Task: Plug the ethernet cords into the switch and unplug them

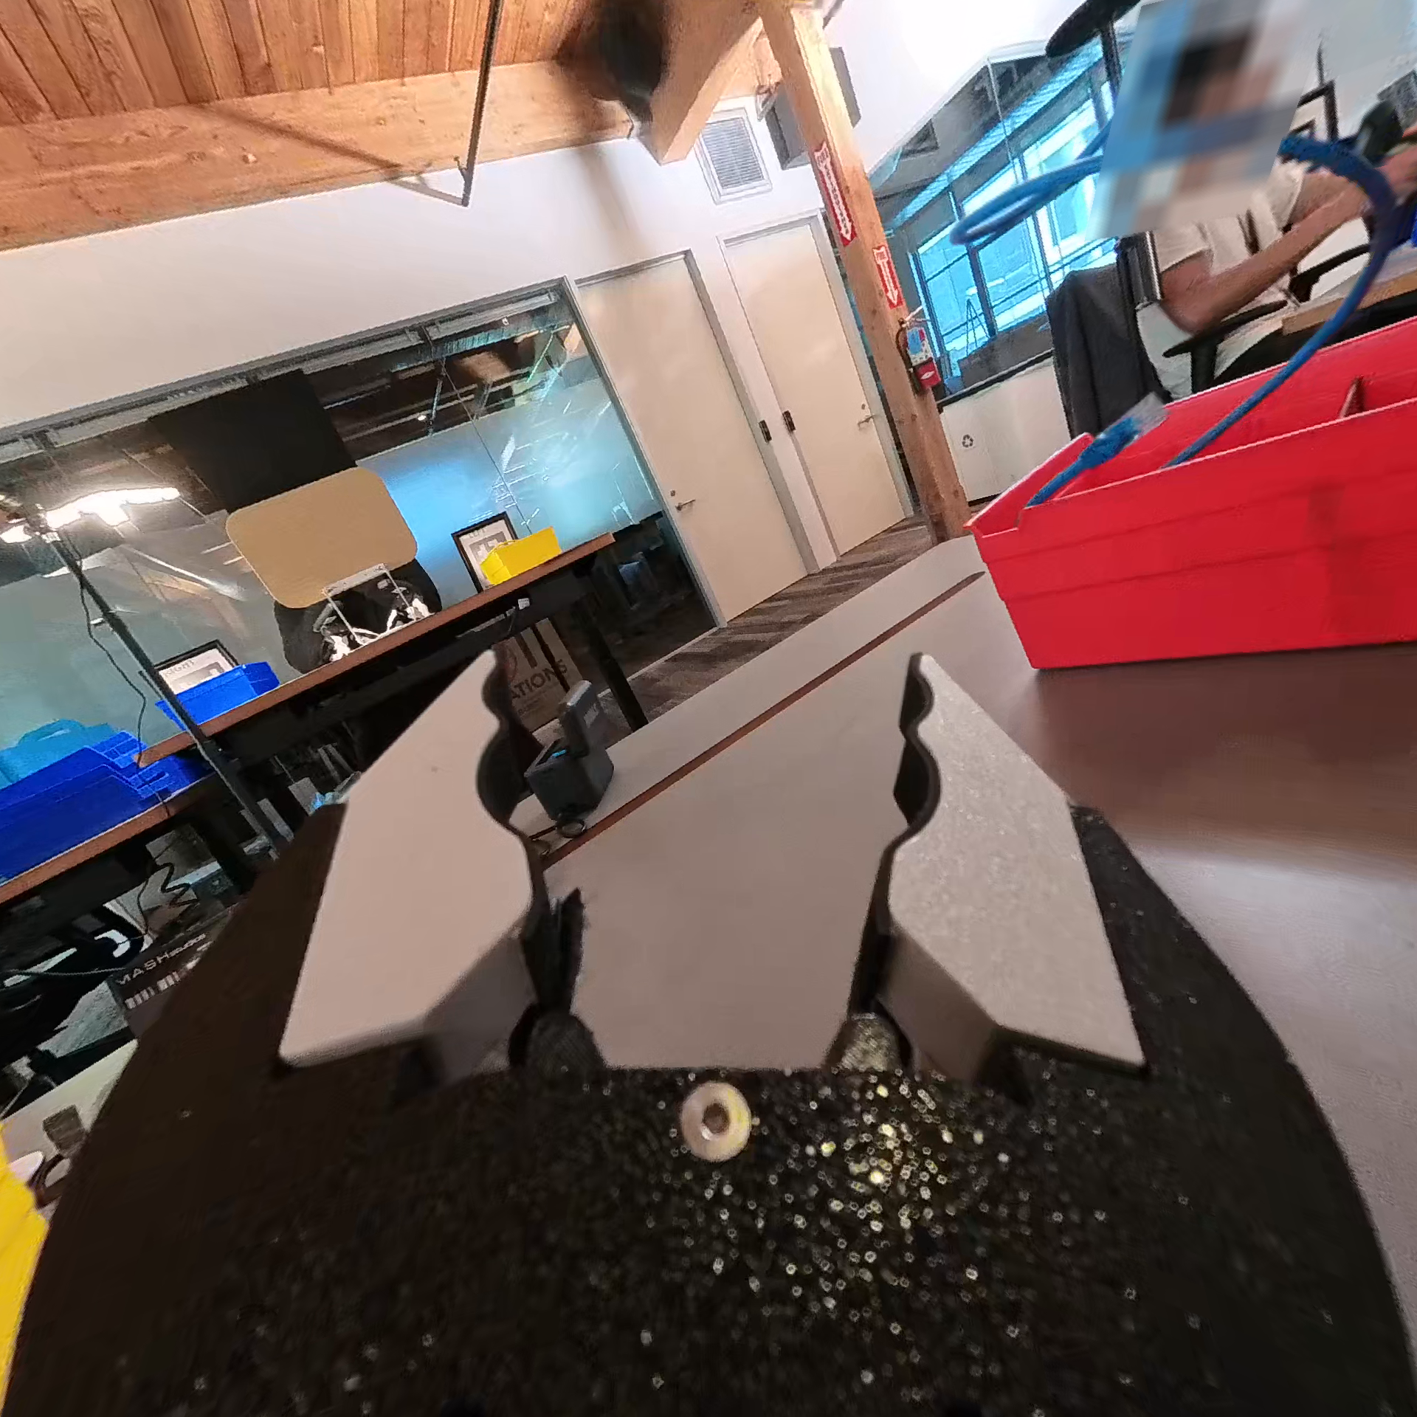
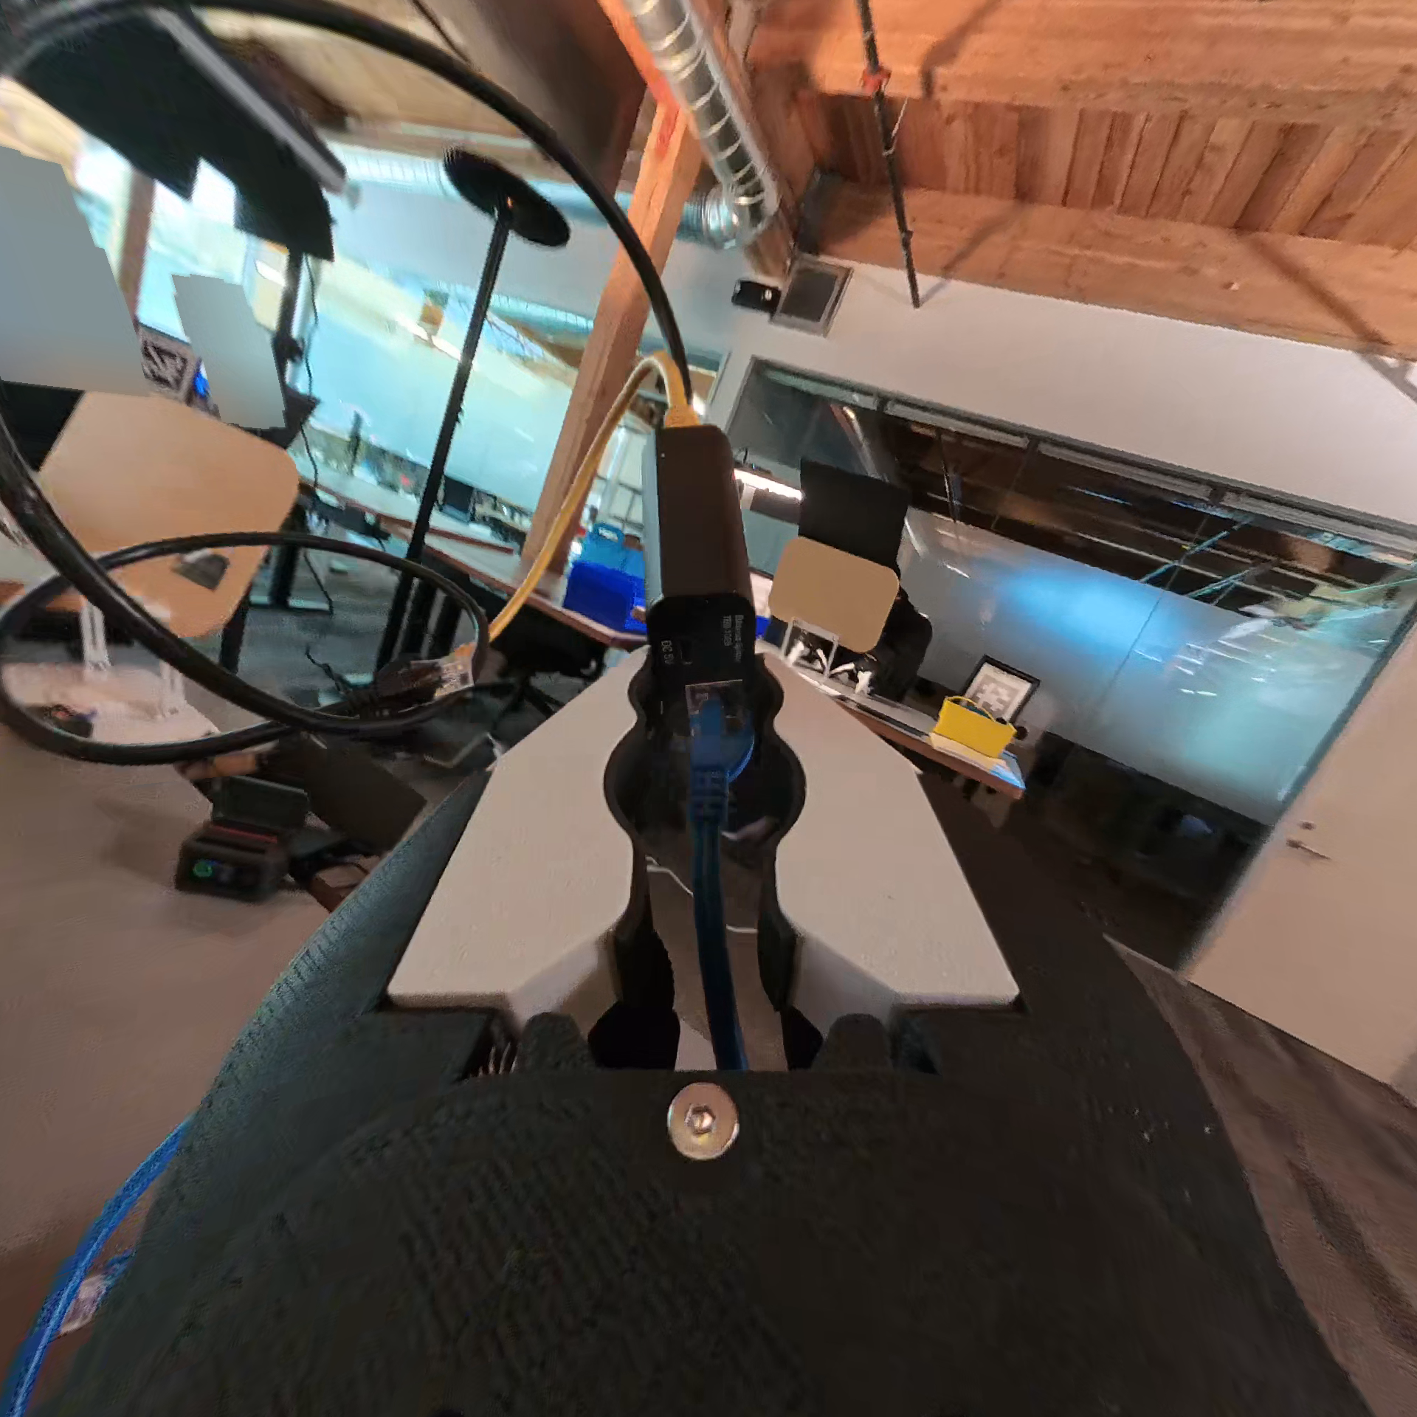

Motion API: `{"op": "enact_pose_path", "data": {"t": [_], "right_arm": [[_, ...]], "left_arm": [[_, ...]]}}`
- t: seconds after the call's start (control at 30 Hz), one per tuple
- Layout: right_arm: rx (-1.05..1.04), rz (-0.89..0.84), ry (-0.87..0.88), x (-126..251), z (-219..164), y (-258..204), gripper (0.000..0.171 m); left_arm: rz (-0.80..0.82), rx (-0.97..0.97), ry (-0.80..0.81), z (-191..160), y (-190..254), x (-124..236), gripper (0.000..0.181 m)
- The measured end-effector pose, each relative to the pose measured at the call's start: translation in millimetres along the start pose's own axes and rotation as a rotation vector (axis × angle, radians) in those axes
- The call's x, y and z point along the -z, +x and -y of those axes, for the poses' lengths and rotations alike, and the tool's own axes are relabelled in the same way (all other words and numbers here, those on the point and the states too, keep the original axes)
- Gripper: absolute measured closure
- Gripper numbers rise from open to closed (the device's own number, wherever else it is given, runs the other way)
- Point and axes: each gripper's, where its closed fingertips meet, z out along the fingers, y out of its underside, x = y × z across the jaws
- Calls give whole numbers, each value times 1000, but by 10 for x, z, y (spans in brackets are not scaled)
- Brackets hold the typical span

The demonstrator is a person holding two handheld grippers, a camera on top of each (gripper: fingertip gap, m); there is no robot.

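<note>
- Where the tabletop point(image 1: 1196, 767) runs smooth and dark brown under the left gripper, a grey panel lies along its far edge.
- Red plastic bin point(image 1: 1211, 537), straight-walled with a divider, sits near the tabletop's far right corner; one end of the blue cord point(image 1: 1104, 448) rests on its rim, clear plug free.
- Left gripper point(image 1: 705, 728): pale grey, matte, wavy-edged fingers spread wide with nothing between them, on a black speckled body.
- Right gripper point(image 2: 705, 690): its fingers are nearly together, clamping the near end of the switch point(image 2: 698, 529), a slim black box lifted off the tabletop and pointing up and away.
- Blue cord in the right wrist view: ribbed boot and plug sit in the switch's near port, the round cable trailing back between the fingers.
- Yellow cord point(image 2: 567, 506) enters the switch's far end and curves down to a loose plug.
- Black cord point(image 2: 230, 690), glossy, loops wide at left.
- Small black charger point(image 1: 571, 755) stands on the grey panel.
</note>
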Motion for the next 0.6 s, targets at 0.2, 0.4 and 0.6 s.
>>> {"op": "enact_pose_path", "data": {"t": [0.2, 0.4, 0.6], "right_arm": [[-131, -10, 11, 274, -587, 113, 150], [-276, 32, -96, 645, -1273, 78, 150], [-393, 146, -221, 963, -1686, -30, 150]], "left_arm": [[-32, -27, -16, -25, 80, -11, 84], [-56, -34, -26, -44, 143, -26, 85], [-68, -37, -36, -60, 169, -26, 85]]}}
